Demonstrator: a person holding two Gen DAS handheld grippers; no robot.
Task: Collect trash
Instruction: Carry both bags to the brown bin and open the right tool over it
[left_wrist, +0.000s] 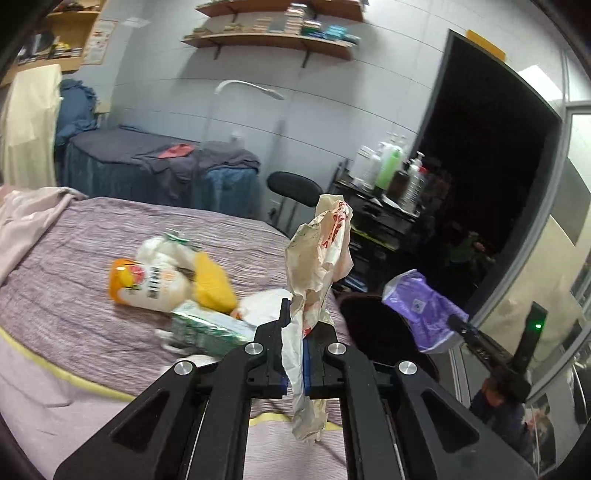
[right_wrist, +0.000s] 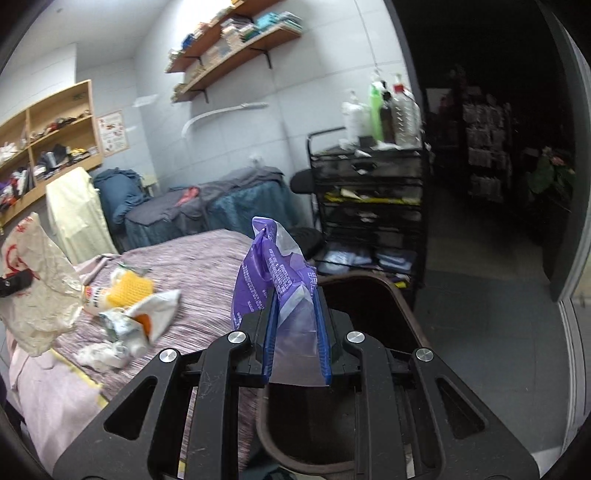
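Note:
My left gripper (left_wrist: 303, 325) is shut on a crumpled cream paper wrapper (left_wrist: 317, 258) with red print, held above the bed's edge; the wrapper also shows in the right wrist view (right_wrist: 33, 288). My right gripper (right_wrist: 297, 314) is shut on a purple plastic packet (right_wrist: 273, 273), held over a dark brown bin (right_wrist: 373, 295); the packet also shows in the left wrist view (left_wrist: 421, 310). Several pieces of trash lie on the bed: an orange-and-white bottle (left_wrist: 147, 284), a yellow pack (left_wrist: 212, 284), a green-and-white carton (left_wrist: 207, 328) and crumpled white wrappers (right_wrist: 155, 310).
The bed (left_wrist: 74, 280) has a purple striped cover. The bin (left_wrist: 373, 321) stands by its right edge. A black wire cart (right_wrist: 369, 206) with bottles stands behind it, with a black stool (left_wrist: 295, 188) beside. A second bed (left_wrist: 147, 170) and wall shelves lie farther back.

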